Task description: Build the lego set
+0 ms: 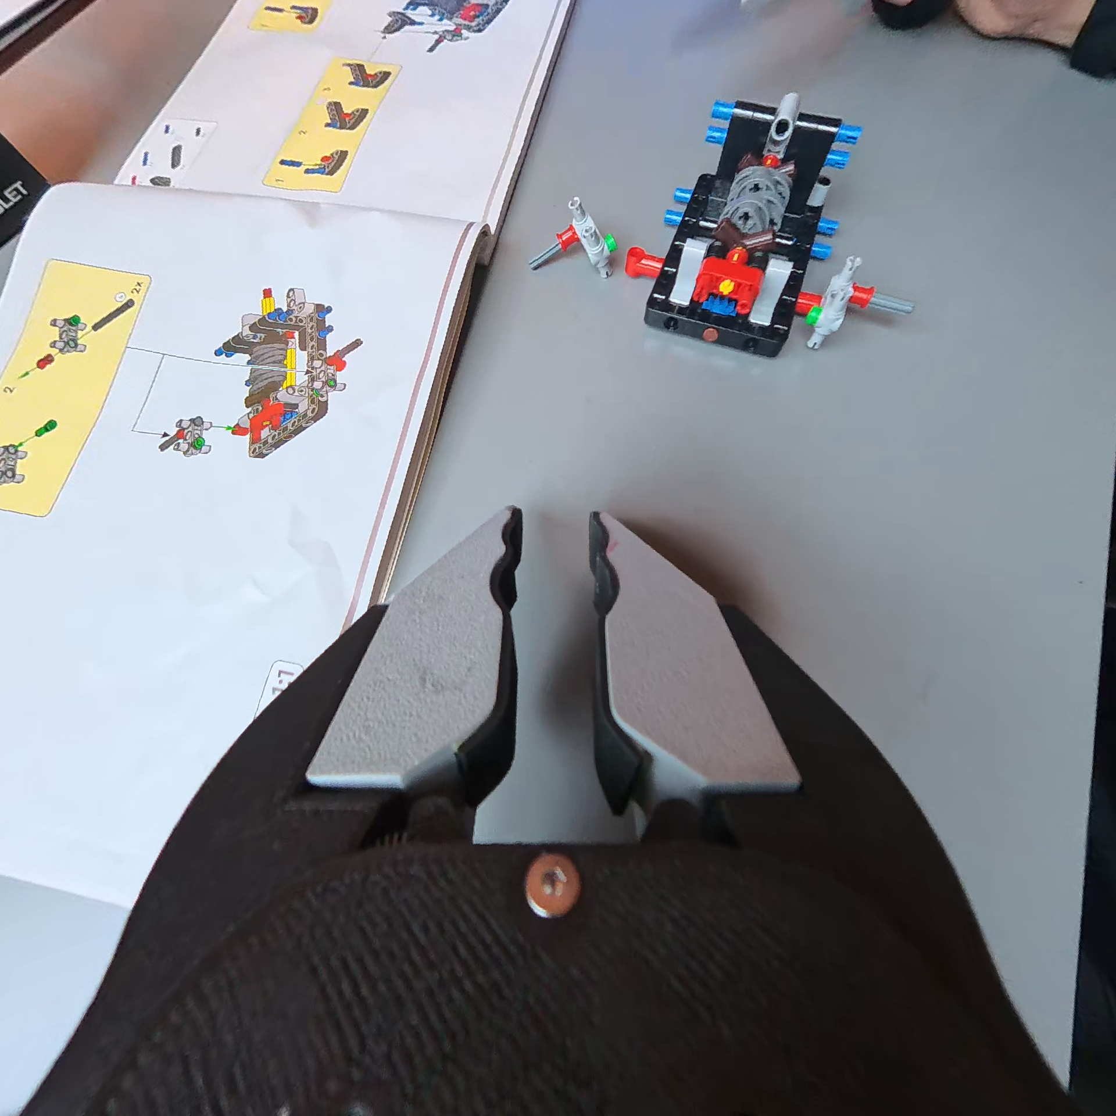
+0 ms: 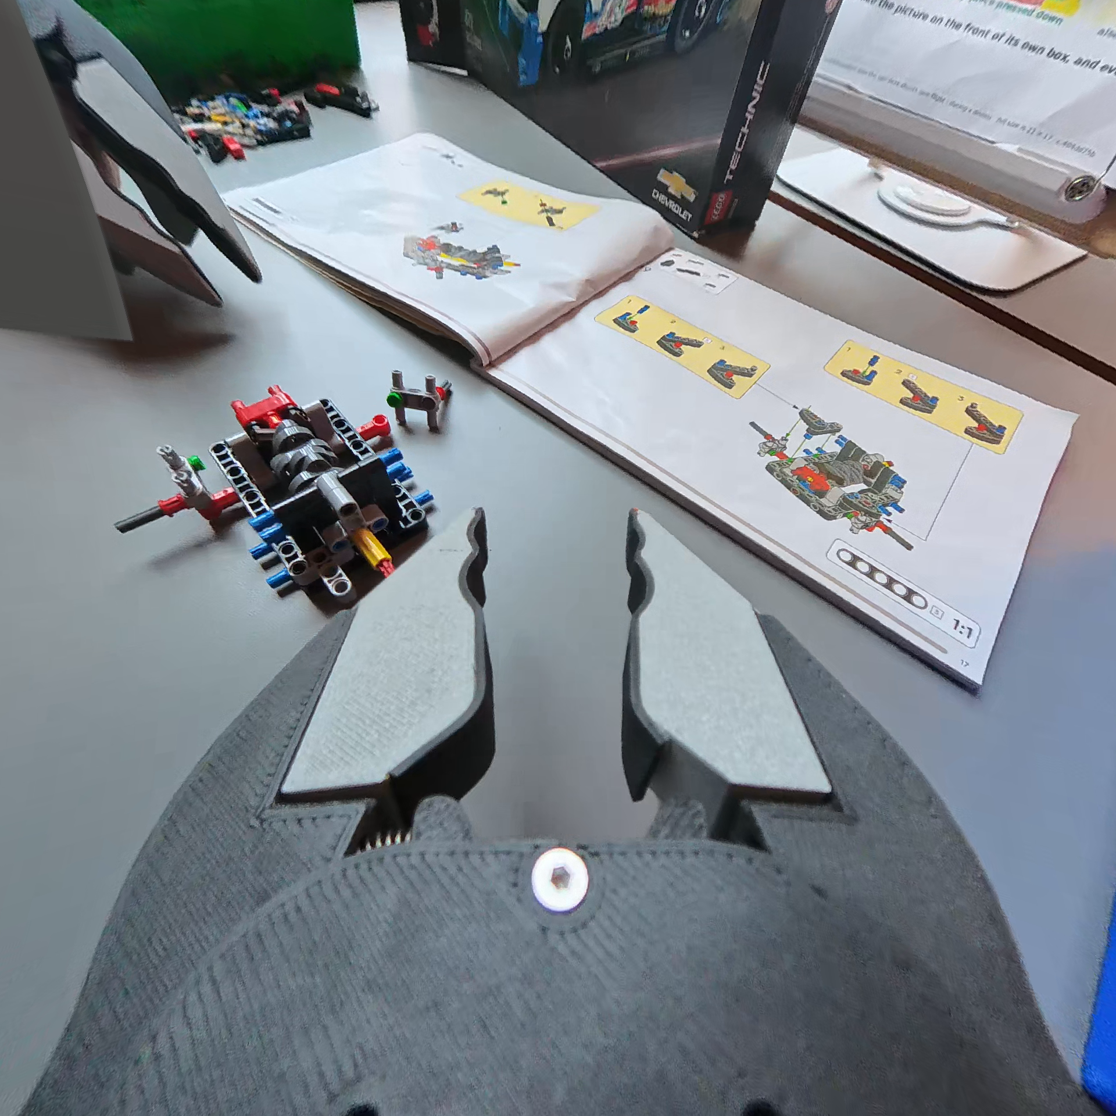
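A partly built black lego frame (image 1: 749, 241) with grey gears, a red block and blue pins stands on the grey table; it also shows in the right wrist view (image 2: 314, 483). A small grey-and-red axle piece (image 1: 583, 238) lies loose just left of it, also in the right wrist view (image 2: 420, 398). A matching piece (image 1: 845, 302) sits against the frame's right side, and in the right wrist view (image 2: 181, 489). My left gripper (image 1: 555, 519) is open and empty, well short of the frame. My right gripper (image 2: 555, 519) is open and empty beside the frame.
An open instruction booklet (image 1: 241, 374) lies left of the frame, also in the right wrist view (image 2: 724, 392). The set's box (image 2: 634, 90) stands behind it. Loose pieces (image 2: 247, 121) are piled far back. The other gripper (image 2: 139, 181) shows at upper left. A person's hand (image 1: 1014, 24) rests at the far edge. My hands' fingertips stand some 25 centimetres from each other.
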